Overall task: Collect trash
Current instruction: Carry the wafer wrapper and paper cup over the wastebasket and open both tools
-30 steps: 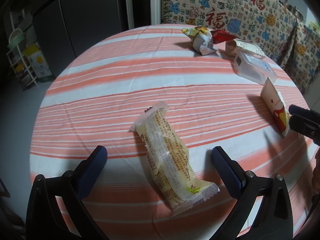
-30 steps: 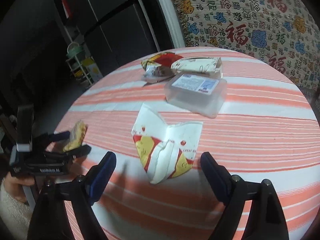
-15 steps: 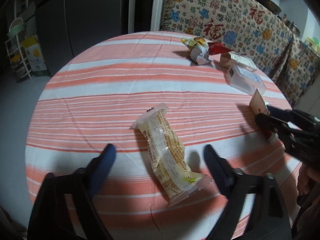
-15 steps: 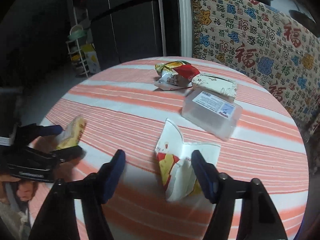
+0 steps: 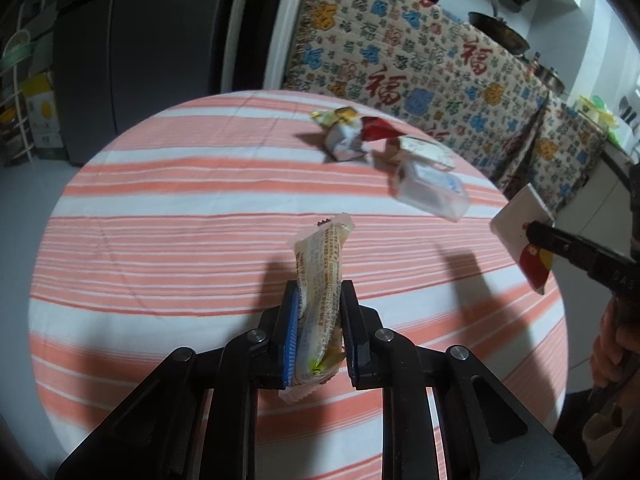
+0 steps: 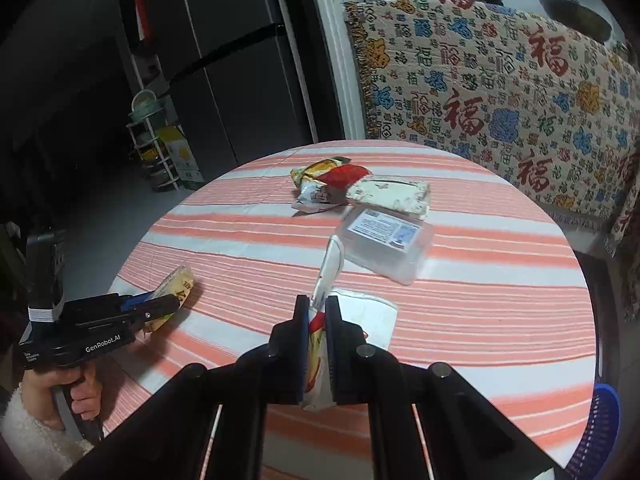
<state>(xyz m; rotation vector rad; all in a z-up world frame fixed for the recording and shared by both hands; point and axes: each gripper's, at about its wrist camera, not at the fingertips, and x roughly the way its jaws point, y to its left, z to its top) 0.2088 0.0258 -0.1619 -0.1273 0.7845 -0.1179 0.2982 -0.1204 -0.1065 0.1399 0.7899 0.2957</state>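
Round bench under an orange-and-white striped cloth.

Left gripper: jaws have just closed, pinching a long clear-and-yellow plastic snack wrapper; its free end stands up clear of the cloth.

Right gripper: jaws have just closed, clamped on a white paper carton with red and yellow print, held above the cloth.

Lying at the far side: crumpled red-and-silver foil wrapper, white printed tissue pack, clear plastic box with label.
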